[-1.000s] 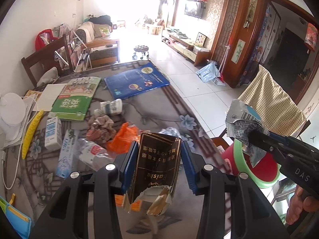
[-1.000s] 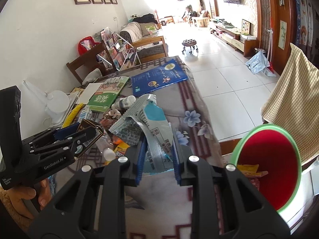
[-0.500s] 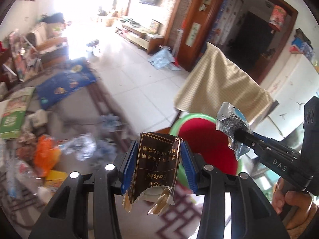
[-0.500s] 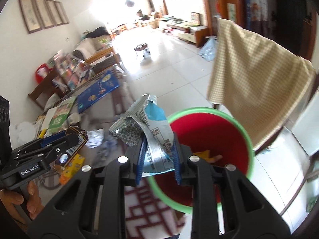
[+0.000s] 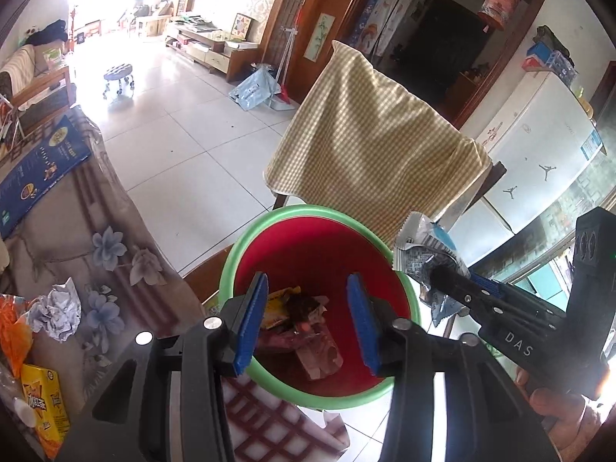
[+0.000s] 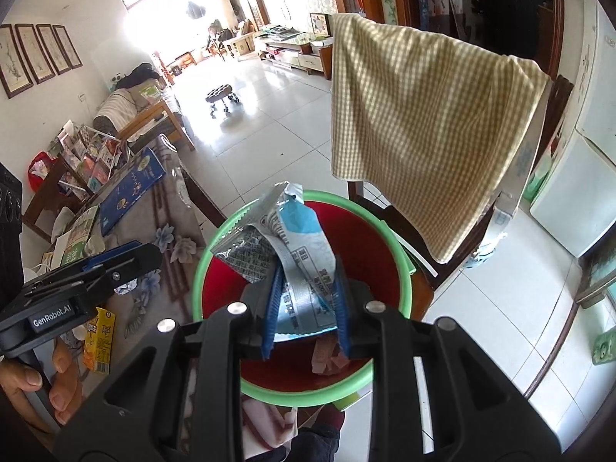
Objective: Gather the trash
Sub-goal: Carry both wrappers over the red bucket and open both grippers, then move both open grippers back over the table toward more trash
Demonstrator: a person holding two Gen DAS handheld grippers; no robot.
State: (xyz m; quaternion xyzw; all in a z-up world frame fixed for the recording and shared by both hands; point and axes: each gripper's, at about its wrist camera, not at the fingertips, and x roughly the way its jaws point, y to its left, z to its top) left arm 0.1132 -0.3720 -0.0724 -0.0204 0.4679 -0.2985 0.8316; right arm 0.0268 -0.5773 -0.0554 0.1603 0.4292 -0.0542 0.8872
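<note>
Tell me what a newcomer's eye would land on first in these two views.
The red bin with a green rim fills the middle of both views, wrappers already at its bottom. Over it, the right gripper pinches a silver-and-blue wrapper, while the left gripper hangs above the bin, jaws opening with nothing between them. Behind stands a chair draped in yellow checked cloth.

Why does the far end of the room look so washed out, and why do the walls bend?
Left wrist view: window light blows out the far floor; fisheye lens curves the door frame. Right wrist view: same glare at the window, bowed picture frames, dark corners.
</note>
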